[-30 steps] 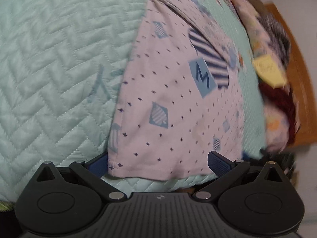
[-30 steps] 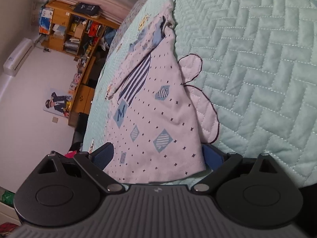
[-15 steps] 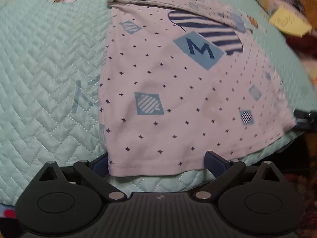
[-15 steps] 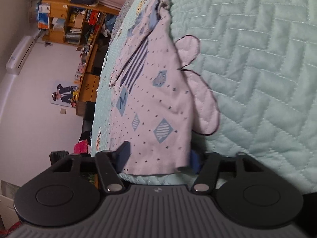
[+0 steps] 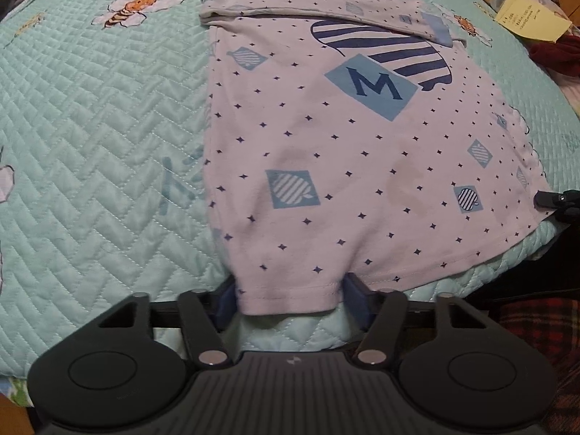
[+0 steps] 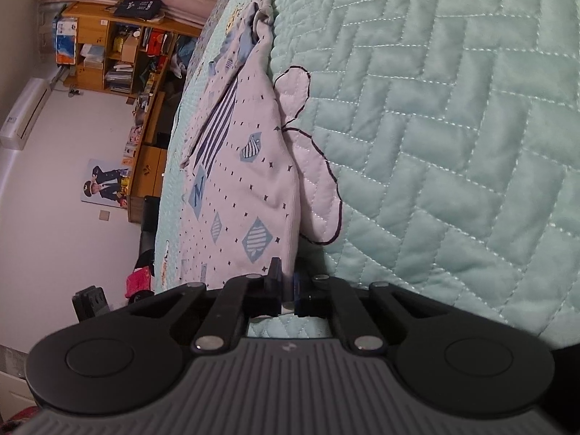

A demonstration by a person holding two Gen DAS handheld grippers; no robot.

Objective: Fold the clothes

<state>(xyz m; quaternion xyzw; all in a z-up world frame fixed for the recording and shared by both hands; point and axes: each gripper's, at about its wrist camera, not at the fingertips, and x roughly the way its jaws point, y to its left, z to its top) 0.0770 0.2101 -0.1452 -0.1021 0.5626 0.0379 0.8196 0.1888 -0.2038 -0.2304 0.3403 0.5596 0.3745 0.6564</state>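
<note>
Left hand-held gripper closing around the near hem of the shirt spread on the quilted bed, right hand-held gripper clamped on its hem corner: probably gripping for a fold, needing both corners carried evenly toward the collar.

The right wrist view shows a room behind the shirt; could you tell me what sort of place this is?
Most likely a home bedroom. The shirt lies on a quilted bedspread, a cluttered wooden shelf unit stands against the far wall, and a poster and an air conditioner hang on that wall.
</note>
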